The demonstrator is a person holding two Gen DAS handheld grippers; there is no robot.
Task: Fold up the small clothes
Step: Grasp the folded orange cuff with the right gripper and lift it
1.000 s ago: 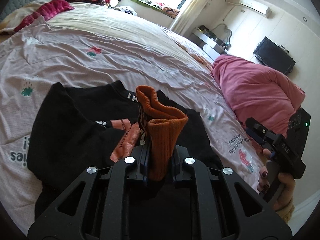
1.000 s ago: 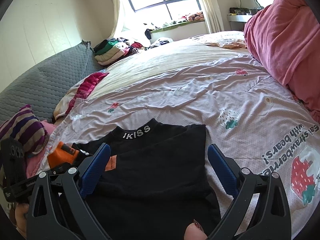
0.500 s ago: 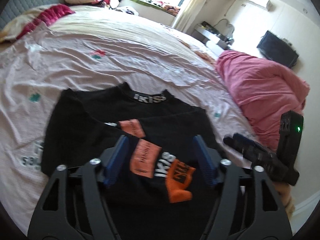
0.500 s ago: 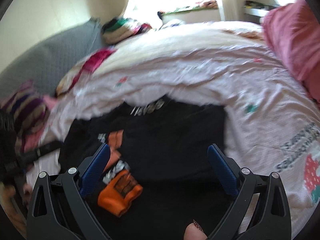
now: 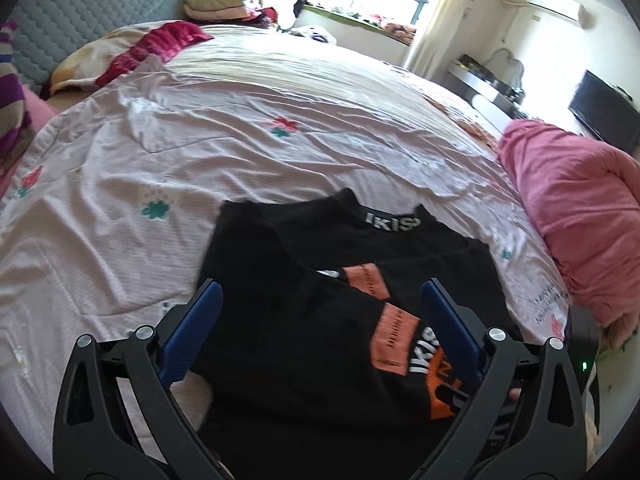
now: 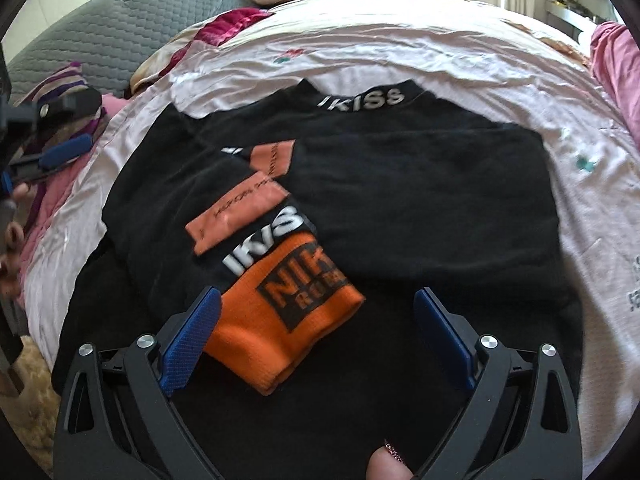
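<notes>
Meanwhile left gripper fingers opening, right gripper fingers closing, both empty above black top.

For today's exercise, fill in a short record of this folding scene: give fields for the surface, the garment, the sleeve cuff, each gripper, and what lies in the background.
surface: bed sheet, pale pink with a flower print
garment: black top, lying flat on the sheet, white lettering on its collar
sleeve cuff: orange cuff, folded inward, resting on the top
left gripper: jaws opening, nothing gripped
right gripper: jaws closing, over the cuff, not pressing it
background: pink duvet; stack of folded clothes by the window
</notes>
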